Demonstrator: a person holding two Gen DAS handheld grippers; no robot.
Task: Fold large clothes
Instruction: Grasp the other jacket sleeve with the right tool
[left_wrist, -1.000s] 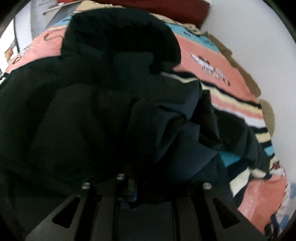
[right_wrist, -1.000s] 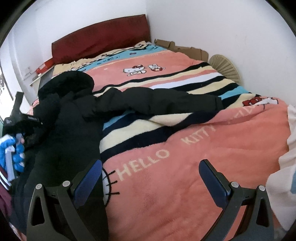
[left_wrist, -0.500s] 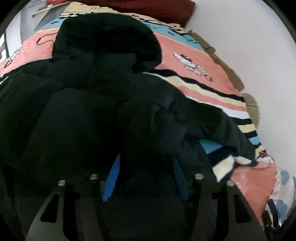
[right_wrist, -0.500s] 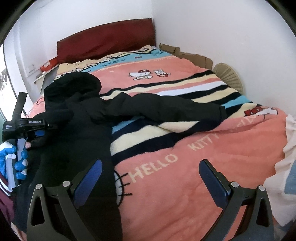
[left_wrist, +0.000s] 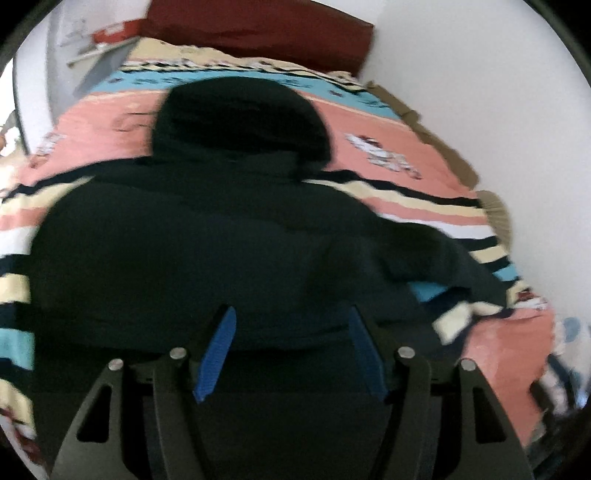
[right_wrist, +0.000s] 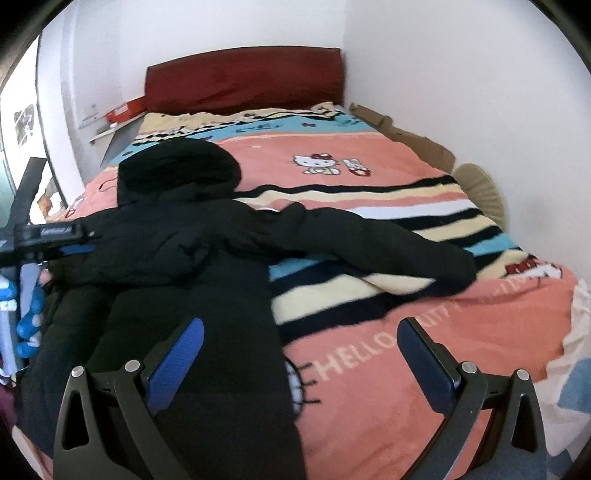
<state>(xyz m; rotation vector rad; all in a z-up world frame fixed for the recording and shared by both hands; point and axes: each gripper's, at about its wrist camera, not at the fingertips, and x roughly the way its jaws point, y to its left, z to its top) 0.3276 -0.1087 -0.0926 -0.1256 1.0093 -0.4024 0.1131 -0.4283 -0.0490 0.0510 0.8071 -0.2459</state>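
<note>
While the black hooded jacket (right_wrist: 192, 266) lies spread on the bed's striped pink blanket (right_wrist: 424, 332), both claws hang above it with nothing in their jaws. The left gripper (left_wrist: 291, 354) has its blue pads (left_wrist: 216, 354) set roughly half apart, and no cloth is between them; the jacket's body fills the space just ahead of and below its fingertips, with the hood (left_wrist: 240, 122) farther ahead, toward the dark red headboard (left_wrist: 258, 29). The right gripper (right_wrist: 299, 362) stands wide open and empty. Its left finger is over the jacket's lower edge, its right finger over bare blanket. Ahead of it and to its right, one sleeve (right_wrist: 369, 243) reaches out across the stripes. Off to its left, a hand in a blue glove (right_wrist: 26, 314) holds the handle of the other claw, which hovers over the jacket's near shoulder.
</note>
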